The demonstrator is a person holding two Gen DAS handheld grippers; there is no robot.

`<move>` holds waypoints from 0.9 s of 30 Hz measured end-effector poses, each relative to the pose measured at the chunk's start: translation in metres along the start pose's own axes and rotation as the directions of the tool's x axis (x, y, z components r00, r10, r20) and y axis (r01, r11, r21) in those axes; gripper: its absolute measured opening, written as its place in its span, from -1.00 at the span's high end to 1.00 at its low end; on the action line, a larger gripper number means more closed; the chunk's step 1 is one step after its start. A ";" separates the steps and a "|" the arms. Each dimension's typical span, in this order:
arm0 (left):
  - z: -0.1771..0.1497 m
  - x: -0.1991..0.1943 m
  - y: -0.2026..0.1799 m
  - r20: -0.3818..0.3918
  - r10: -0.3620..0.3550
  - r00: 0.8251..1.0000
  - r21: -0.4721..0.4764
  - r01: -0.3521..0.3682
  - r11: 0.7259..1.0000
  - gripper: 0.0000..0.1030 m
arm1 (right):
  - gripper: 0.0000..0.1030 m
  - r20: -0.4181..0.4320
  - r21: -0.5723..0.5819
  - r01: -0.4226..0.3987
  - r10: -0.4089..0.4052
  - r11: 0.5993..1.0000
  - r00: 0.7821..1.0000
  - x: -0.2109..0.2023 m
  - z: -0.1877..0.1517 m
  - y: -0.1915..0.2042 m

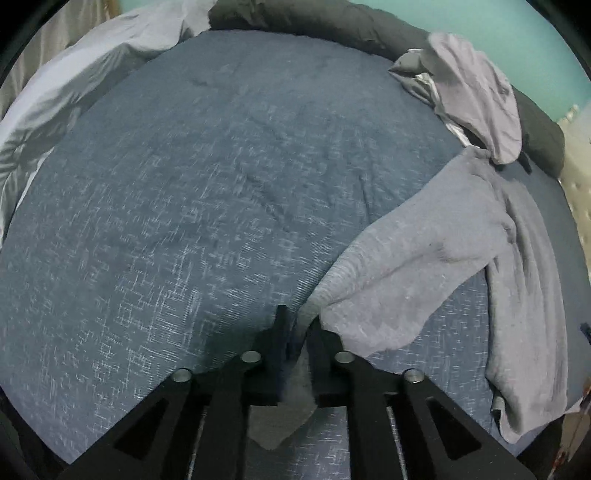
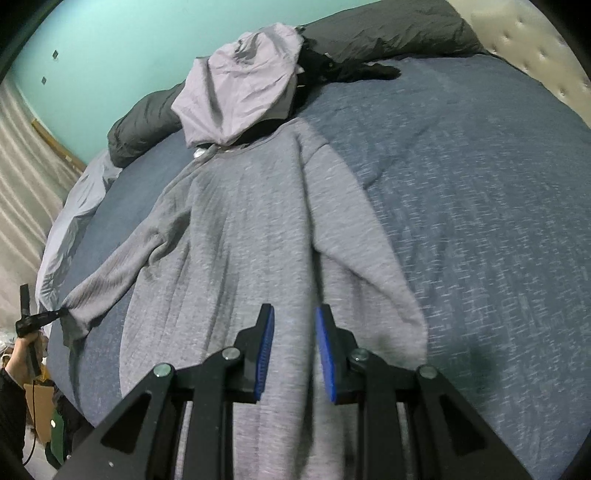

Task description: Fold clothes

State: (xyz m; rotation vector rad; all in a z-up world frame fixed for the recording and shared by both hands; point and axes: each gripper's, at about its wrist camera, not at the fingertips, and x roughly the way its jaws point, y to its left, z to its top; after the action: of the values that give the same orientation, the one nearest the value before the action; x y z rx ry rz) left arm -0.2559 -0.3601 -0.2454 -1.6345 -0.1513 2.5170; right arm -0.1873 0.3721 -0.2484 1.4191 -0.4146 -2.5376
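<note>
A grey long-sleeved sweater lies spread on the blue bedspread, neck end away from me. In the right wrist view my right gripper hovers over the sweater's lower body, its blue pads bare and a narrow gap between them. At the far left my left gripper, held in a hand, pulls the sleeve cuff out sideways. In the left wrist view that gripper is shut on the cuff, with fabric hanging below the fingers, and the sweater stretches off to the right.
A crumpled lilac garment and a black one lie past the sweater's collar. A dark duvet runs along the far side. A pale sheet lies bunched at the bed's edge. A tufted headboard is at the right.
</note>
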 end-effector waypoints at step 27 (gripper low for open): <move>-0.034 -0.011 -0.174 0.001 -0.291 0.957 0.129 0.289 0.949 -0.16 | 0.87 -0.256 0.120 0.044 -0.012 0.992 0.967 0.035 -0.072 -0.072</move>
State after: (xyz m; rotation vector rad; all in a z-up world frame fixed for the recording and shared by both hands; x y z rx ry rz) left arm -0.2095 -0.1901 -0.2217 -1.4223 -0.2118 2.2726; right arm -0.1471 0.4185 -0.3370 1.7814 -0.5180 -2.3413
